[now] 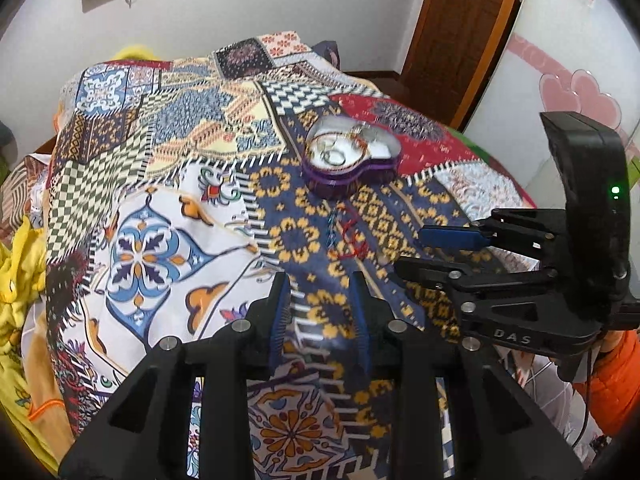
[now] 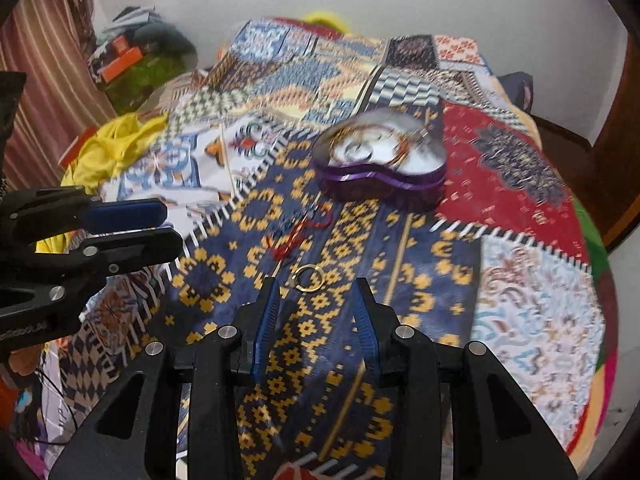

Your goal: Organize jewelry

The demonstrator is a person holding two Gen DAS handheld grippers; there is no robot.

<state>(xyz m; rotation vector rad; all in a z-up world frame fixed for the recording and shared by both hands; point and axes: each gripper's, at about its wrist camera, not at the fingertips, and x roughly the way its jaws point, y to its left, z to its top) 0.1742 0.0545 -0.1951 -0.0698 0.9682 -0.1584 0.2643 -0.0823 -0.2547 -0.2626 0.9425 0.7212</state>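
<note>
A purple heart-shaped box [image 1: 351,155] lies open on the patchwork bedspread, with rings and bangles inside; it also shows in the right wrist view [image 2: 382,162]. A red thread bracelet [image 1: 352,238] lies in front of it, seen too in the right wrist view [image 2: 298,236]. A gold ring [image 2: 307,278] lies just ahead of my right gripper [image 2: 316,284], which is open and empty. My left gripper [image 1: 320,276] is open and empty, just short of the red bracelet. Each gripper appears in the other's view, the right one [image 1: 416,246] and the left one [image 2: 170,222].
The patchwork bedspread [image 1: 168,208] covers the bed. Yellow cloth [image 2: 108,144] and a pile of items [image 2: 140,60] lie at the left. A wooden door [image 1: 460,32] and a wall with pink hearts [image 1: 576,92] stand at the right.
</note>
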